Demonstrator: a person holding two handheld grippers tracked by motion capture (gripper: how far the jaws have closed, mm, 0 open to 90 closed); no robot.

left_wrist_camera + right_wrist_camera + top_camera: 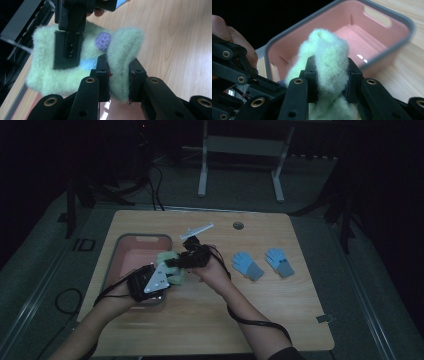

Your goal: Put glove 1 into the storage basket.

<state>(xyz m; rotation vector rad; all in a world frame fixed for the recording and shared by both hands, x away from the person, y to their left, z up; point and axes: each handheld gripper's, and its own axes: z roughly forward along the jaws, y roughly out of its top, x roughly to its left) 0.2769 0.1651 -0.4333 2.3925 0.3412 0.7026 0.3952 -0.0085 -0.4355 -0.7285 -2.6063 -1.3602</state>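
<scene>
Both grippers are clamped on one fuzzy green glove: the left gripper [119, 82] pinches a folded edge of it between nearly closed jaws, and the right gripper [331, 82] squeezes a bunched ridge of the same glove [329, 57], its jaws held a little wider by the thicker wad. In the left gripper view the green glove [52, 75] hangs just above the wooden table [175, 45], with a small purple knitted dot [103, 41] and a blue patch [87, 64] on its face.

The work looks like carrying the glove to the pink bin [402, 23], which sits right behind it at the table's left side. To do this well, I would keep both grips firm and move the hands together so the soft fabric is not stretched or torn loose, lift it clear of the grey rim, then lower it well inside before letting go, one gripper after the other.

Farther right on the table lie two blue gloves [247, 265] [279, 261] with grey cuffs, well apart from the bin; a white strip [196, 230] lies beyond the hands.

No brand, label or legible writing can be made out on the gloves or the bin.
</scene>
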